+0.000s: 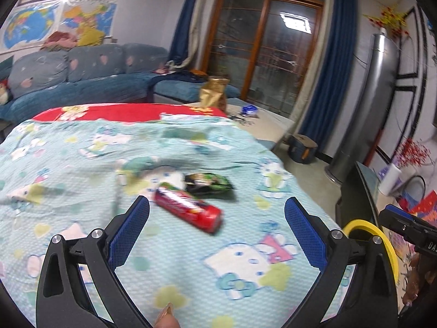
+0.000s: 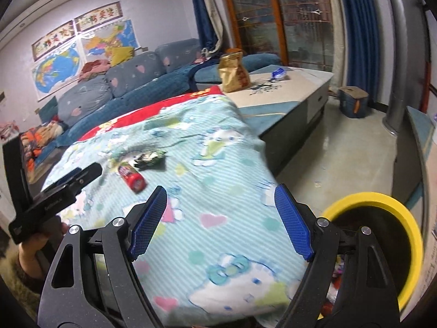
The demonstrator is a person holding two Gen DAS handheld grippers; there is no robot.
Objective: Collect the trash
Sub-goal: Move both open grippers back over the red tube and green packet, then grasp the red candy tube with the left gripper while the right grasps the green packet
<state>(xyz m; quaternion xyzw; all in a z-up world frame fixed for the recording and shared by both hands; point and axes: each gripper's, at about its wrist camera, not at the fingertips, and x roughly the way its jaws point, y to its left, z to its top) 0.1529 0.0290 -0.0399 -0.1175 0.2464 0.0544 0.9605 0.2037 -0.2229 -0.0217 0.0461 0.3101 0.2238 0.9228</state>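
Left claw (image 1: 217, 210): jaws wide, nothing btwn the blue pads, hovering over the blanket (image 1: 82, 164) (light blue, cartoon cat print) that covers the bench. Right claw (image 2: 221, 199): also wide, empty, over the blanket's near corner in lower centre of right wrist view.

Trash, 2 pcs, both lying on the blanket:
- red wrapper (image 1: 188, 209), long tube-shaped pack, centre of left view just above the claw gap, nearer the left pad. White print on it, blurred, can't read. In right view it sits left of centre, above-left of the claw.
- dark green/black packet (image 1: 209, 184), just behind the red wrapper toward upper right, touching or nearly so; can't tell which. Label unreadable.

Yellow-rimmed bin (image 2: 382, 243) at lower right of right view, beside the blanket edge, dark inside. Only an arc of its rim shows at right edge in left view.

Writing: right claw's body at right edge of left view shows "DA..." cut off. Left claw's body at left of right view has small white lettering, too blurred to read.

Background: gold bag (image 1: 214, 93) upright on bare bench end beyond a red cloth (image 1: 123, 112); wall maps (image 1: 54, 24) upper left w/ framed red characters above, illegible; blue sofa (image 1: 82, 82) below them.
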